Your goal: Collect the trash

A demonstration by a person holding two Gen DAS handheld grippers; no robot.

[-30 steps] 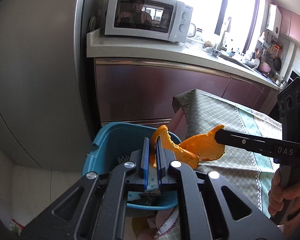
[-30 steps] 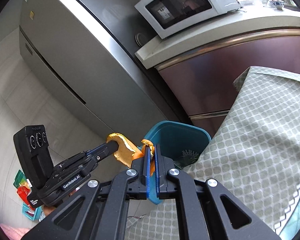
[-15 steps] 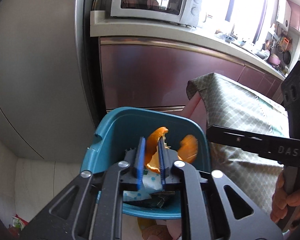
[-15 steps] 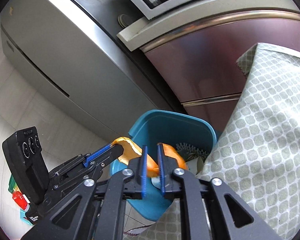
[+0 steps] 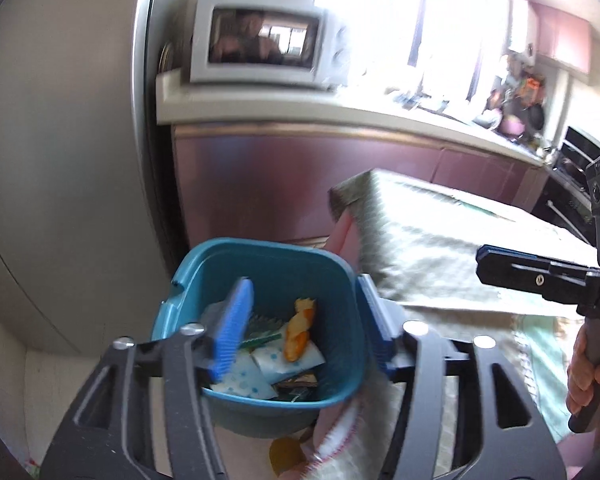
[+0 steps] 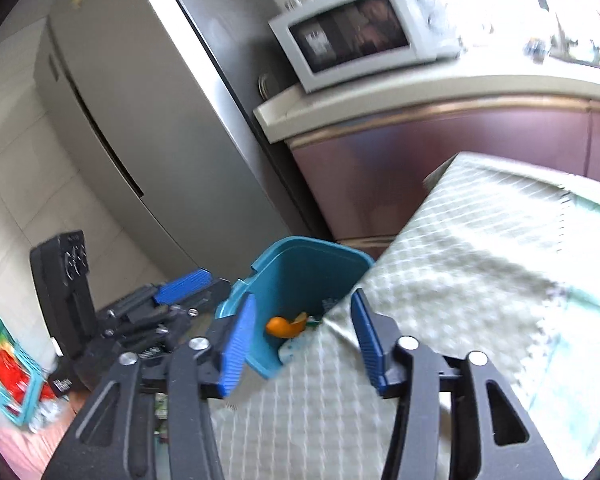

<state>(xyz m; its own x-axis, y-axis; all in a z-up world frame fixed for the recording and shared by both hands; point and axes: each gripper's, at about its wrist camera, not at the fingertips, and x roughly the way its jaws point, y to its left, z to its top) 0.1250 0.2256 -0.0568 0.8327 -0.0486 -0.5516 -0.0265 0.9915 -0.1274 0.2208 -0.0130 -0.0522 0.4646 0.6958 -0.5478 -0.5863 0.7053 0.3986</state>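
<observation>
A teal bin [image 5: 336, 280] stands on the floor beside the table; it also shows in the right wrist view [image 6: 300, 268]. Orange peel [image 5: 298, 330] lies inside it on white wrappers [image 5: 256, 372], and shows in the right wrist view [image 6: 286, 326] too. My left gripper [image 5: 304, 330] is open and empty above the bin. My right gripper [image 6: 302, 344] is open and empty over the table edge next to the bin; its fingers [image 5: 512, 266] show at the right of the left wrist view. The left gripper's fingers [image 6: 184, 280] show left of the bin in the right wrist view.
The table has a green checked cloth [image 6: 480, 280]. A grey fridge [image 5: 60, 140] stands left of the bin. A microwave [image 5: 260, 48] sits on the counter above maroon cabinets [image 5: 300, 176]. A red and teal package [image 6: 12, 376] lies on the floor at left.
Both grippers have opened and let go of the orange peel, which has dropped into the teal bin. Both have drawn back a little.
</observation>
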